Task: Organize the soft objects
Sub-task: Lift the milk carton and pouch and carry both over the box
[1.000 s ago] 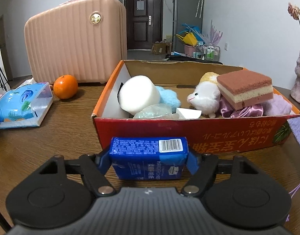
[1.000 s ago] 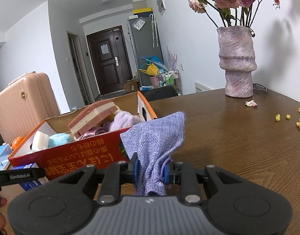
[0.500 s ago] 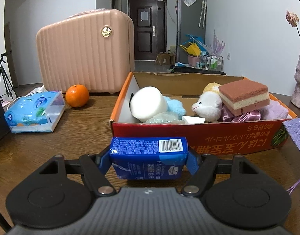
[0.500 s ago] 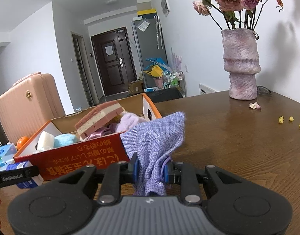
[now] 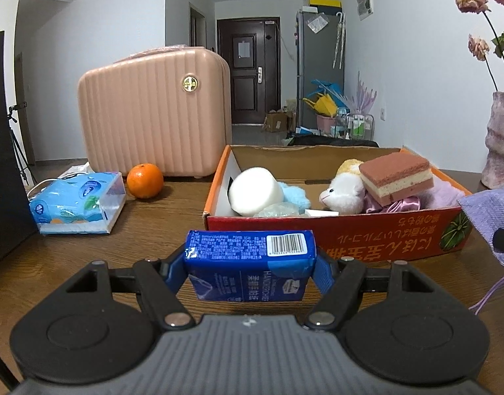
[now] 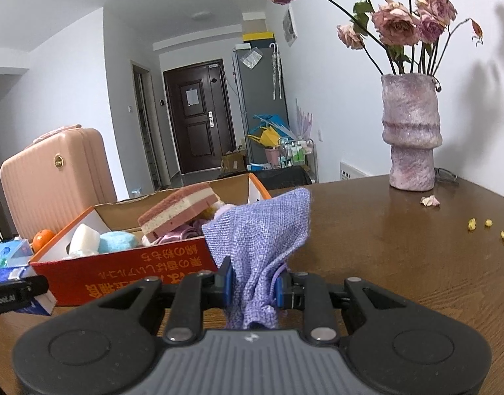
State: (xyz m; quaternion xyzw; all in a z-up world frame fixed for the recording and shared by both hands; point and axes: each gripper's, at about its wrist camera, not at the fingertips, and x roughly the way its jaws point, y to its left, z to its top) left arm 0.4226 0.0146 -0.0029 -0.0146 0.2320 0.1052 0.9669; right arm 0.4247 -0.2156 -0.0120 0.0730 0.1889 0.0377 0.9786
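My left gripper (image 5: 250,268) is shut on a dark blue tissue pack (image 5: 250,265), held above the table in front of the red cardboard box (image 5: 367,235). Inside the box lie a white sponge (image 5: 255,191), a blue fluffy piece (image 5: 293,196), a white plush toy (image 5: 342,194), a pink layered sponge (image 5: 397,176) and purple satin cloth (image 5: 400,204). My right gripper (image 6: 253,288) is shut on a lilac woven pouch (image 6: 265,230), right of the box (image 6: 126,271). The pouch (image 5: 489,214) also shows at the right edge of the left wrist view.
A pink suitcase (image 5: 153,112), an orange (image 5: 145,181) and a light blue tissue packet (image 5: 77,202) stand left of the box. A purple vase (image 6: 411,131) with dried roses stands at the far right. Petals and yellow crumbs (image 6: 489,225) lie on the brown table.
The left gripper with the tissue pack has drawn back and risen, so the box looks smaller and farther away. The right gripper keeps the pouch almost still.
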